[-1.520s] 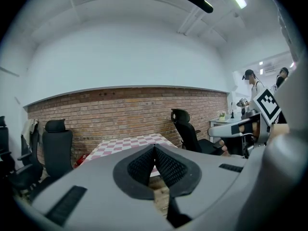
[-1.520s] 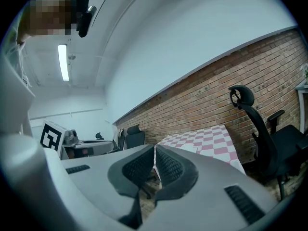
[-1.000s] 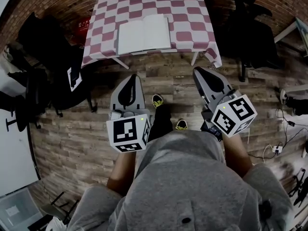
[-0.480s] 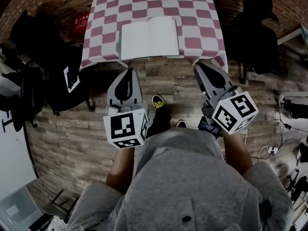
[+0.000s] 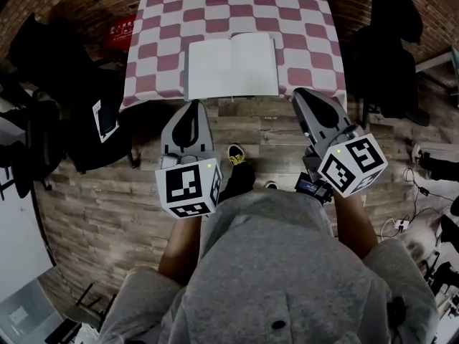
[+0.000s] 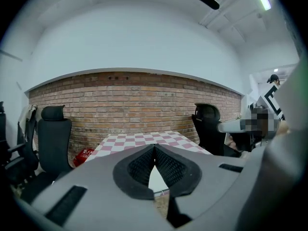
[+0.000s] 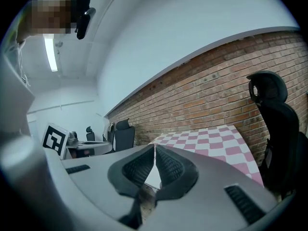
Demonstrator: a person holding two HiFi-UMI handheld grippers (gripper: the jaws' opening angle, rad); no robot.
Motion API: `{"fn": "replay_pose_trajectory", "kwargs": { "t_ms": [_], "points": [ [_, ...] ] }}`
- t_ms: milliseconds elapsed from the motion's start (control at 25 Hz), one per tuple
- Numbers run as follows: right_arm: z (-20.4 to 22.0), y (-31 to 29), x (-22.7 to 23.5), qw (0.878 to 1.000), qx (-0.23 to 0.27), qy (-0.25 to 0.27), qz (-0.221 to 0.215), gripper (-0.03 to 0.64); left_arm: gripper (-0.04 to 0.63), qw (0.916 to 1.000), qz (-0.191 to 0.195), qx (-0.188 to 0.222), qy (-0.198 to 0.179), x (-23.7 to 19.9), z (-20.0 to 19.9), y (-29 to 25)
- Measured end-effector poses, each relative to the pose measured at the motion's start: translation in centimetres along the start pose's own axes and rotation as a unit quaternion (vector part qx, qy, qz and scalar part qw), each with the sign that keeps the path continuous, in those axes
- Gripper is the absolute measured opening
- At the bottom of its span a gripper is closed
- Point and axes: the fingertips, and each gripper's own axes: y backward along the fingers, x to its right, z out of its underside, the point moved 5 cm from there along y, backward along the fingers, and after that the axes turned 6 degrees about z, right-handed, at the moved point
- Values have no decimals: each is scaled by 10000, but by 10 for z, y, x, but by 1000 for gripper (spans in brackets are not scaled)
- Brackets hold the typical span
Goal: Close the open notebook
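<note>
Approach is the step in hand, by my reading: the notebook [image 5: 232, 66] lies open and flat near the front edge of the desk [image 5: 154, 20], on its pink-and-white checkered cloth, and neither tool has reached it. Starting at the left, steer clear of the dark office chair [image 5: 64, 77] beside the desk. Your left tool [image 5: 191, 107] hangs over the wooden floor [image 5: 107, 192], just short of the desk edge and below the notebook's left page. To close the book cleanly, you will probably want one tip slipped under the outer edge of one cover. Carry that cover past upright and lay it down on the other half, while the second tool steadies the side that stays put. Both halves lie flat, so getting underneath looks like the fiddly part. The left tool's jaws are pressed together with nothing between them. Further right, your right tool [image 5: 303, 95] shows against the desk's front edge, just right of the notebook, and it too is closed and empty. Keep it off the black chair [image 5: 387, 56] at the far right.
</note>
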Motion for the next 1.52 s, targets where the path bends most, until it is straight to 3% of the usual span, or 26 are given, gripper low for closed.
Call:
{"fn": "replay_pose_trajectory", "kwargs": {
  "t_ms": [920, 1200, 1520],
  "points": [
    [-5, -69, -4, 9985, -133, 100, 530, 34, 8, 9989, 391, -271, 55, -69, 11, -57],
    [-7, -78, -5, 9984, -147, 149, 533, 32, 9, 9990, 239, -361, 105, -88, 22, -62],
    [-1, -80, -1, 9981, -233, 67, 564, 32, 10, 9961, 142, -809, 324, -106, 54, -76]
  ]
}}
